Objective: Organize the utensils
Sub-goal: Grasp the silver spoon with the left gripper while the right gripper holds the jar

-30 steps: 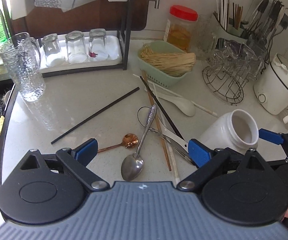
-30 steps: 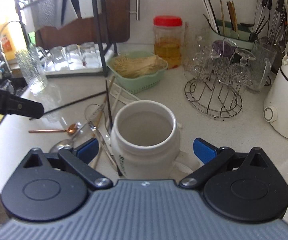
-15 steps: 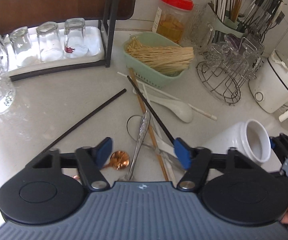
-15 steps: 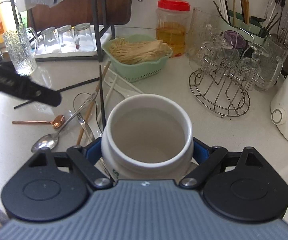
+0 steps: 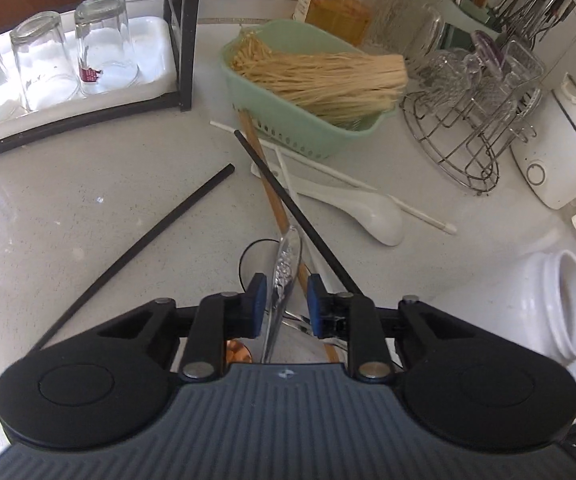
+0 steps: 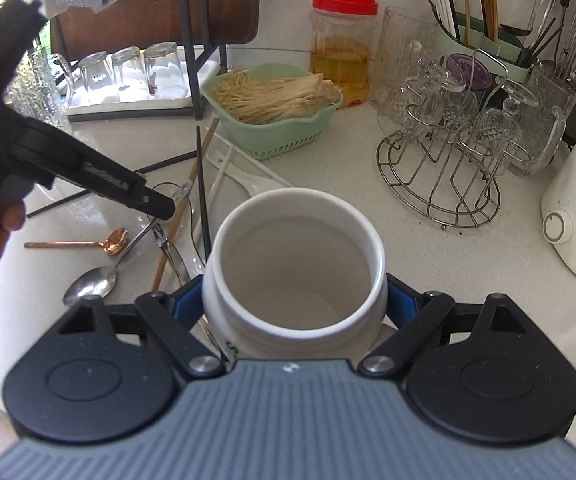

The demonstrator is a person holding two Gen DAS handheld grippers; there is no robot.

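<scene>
Left hand-held gripper (image 5: 286,302) just been closing, jaws narrow either side of the spoon (image 5: 284,280) handle, pads apparently not yet pressing. Right hand-held gripper (image 6: 293,306) clamped on the jar (image 6: 293,264), upright on the table (image 5: 88,208). Risky: handle lies across a crossed heap of chopsticks (image 5: 288,200), so could pinch a stick too, drag the pile, or let the slick spoon swivel and drop short of the jar

Jar (image 6: 293,264) dead ahead of my right gripper (image 6: 293,304); spoons (image 6: 92,280) at nine o'clock, basket (image 6: 272,136) at twelve, rack (image 6: 439,176) at two.
</scene>
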